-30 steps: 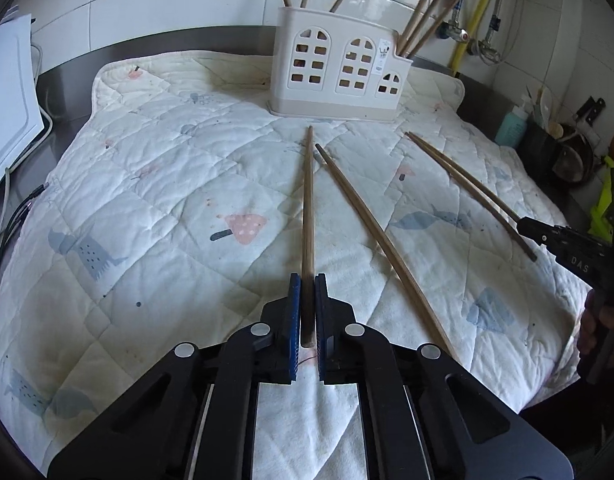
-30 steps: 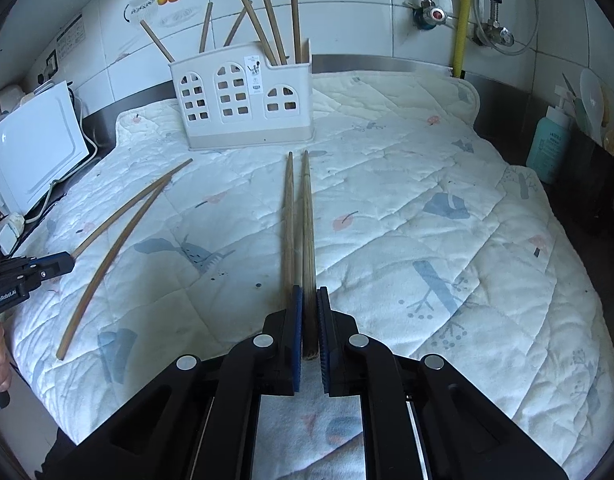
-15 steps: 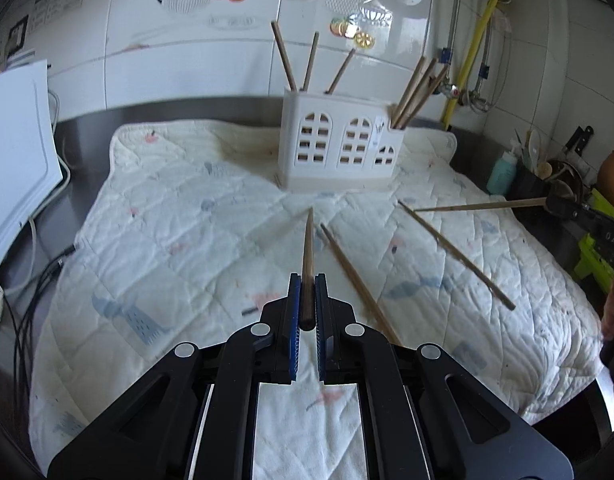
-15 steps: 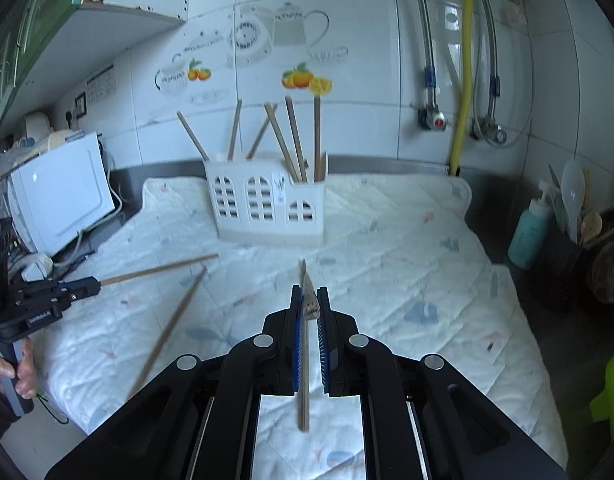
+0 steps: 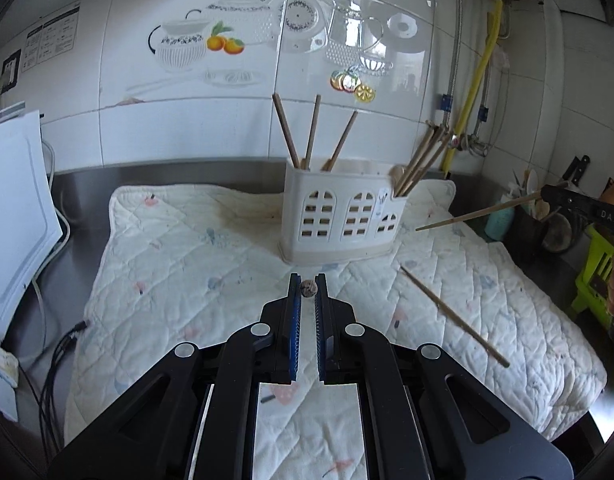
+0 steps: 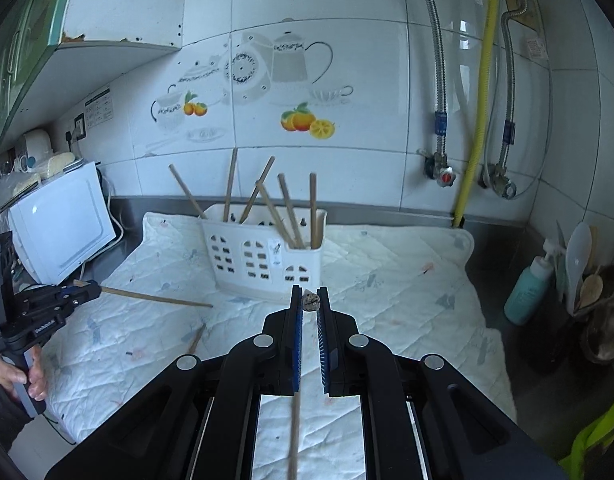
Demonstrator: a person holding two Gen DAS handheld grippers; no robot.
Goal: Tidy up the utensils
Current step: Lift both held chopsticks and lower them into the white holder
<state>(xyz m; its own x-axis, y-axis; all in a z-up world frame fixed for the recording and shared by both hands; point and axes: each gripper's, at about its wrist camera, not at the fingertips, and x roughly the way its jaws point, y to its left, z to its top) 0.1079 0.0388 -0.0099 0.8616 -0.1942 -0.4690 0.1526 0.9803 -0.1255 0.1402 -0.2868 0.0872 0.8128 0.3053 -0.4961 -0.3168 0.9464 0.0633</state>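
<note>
A white utensil holder (image 5: 341, 216) (image 6: 267, 258) with arched windows stands at the back of the quilted mat and holds several wooden chopsticks. My left gripper (image 5: 307, 289) is shut on a chopstick, seen end-on between its tips; in the right wrist view that chopstick (image 6: 155, 299) sticks out level from the left gripper (image 6: 85, 290). My right gripper (image 6: 311, 301) is shut on another chopstick, its end showing between the tips; in the left wrist view that chopstick (image 5: 479, 211) points toward the holder. Both are raised above the mat.
Loose chopsticks lie on the mat: one on the right (image 5: 453, 315), one under my right gripper (image 6: 294, 432). A white appliance (image 6: 63, 220) stands left, a teal soap bottle (image 6: 529, 292) and a utensil pot (image 6: 603, 316) right. The mat (image 5: 187, 280) lies on a steel counter below a tiled wall.
Both grippers have lifted their chopsticks off the mat and tilted up, so the chopsticks point away from the cameras and the holder and wall fill the views.
</note>
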